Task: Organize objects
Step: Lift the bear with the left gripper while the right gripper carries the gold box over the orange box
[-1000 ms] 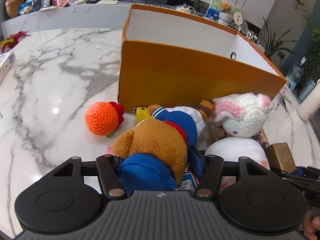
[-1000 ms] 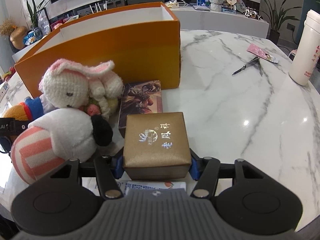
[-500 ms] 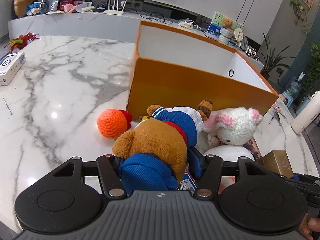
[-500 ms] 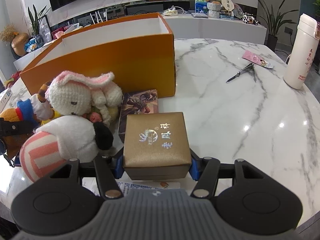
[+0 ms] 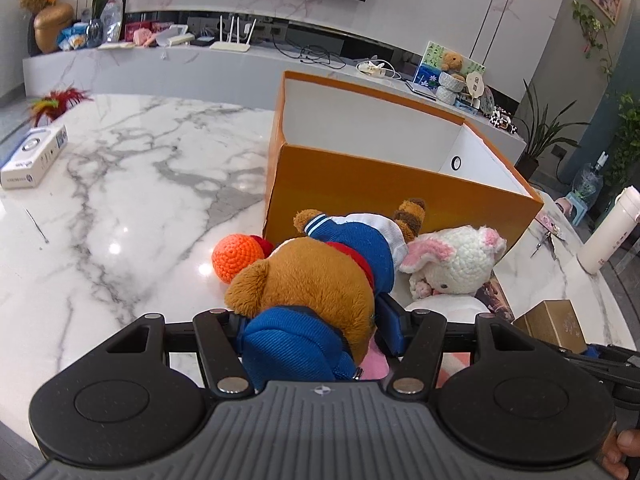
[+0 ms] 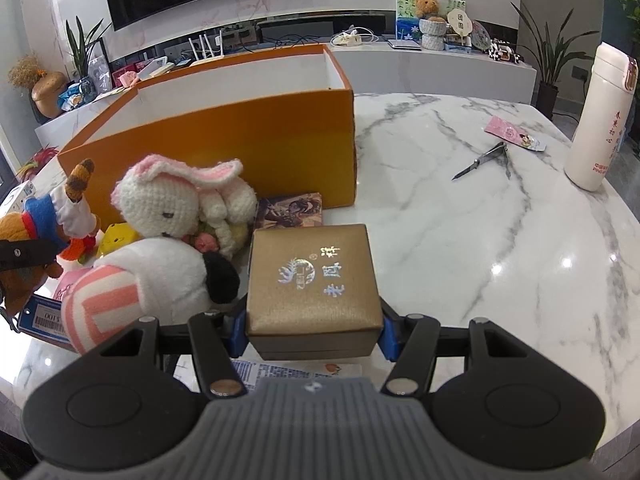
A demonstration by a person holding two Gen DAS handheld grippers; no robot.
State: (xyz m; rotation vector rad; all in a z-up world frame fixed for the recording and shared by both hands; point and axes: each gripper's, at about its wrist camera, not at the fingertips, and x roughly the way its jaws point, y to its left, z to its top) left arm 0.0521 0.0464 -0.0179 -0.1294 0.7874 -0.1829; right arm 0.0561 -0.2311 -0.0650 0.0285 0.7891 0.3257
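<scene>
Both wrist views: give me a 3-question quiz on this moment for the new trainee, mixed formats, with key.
1. True or false: the left gripper is shut on the brown plush bear.
2. What does the right gripper grip? A) white bottle B) gold box C) crochet bunny
3. Fill in: the orange storage box stands with its top ____.

Key: 1 true, both pads press the bear's head. 2 B, the gold box sits between the blue pads; the white bottle stands apart on the marble table, and the crochet bunny lies by the orange box. 3 open.
</scene>
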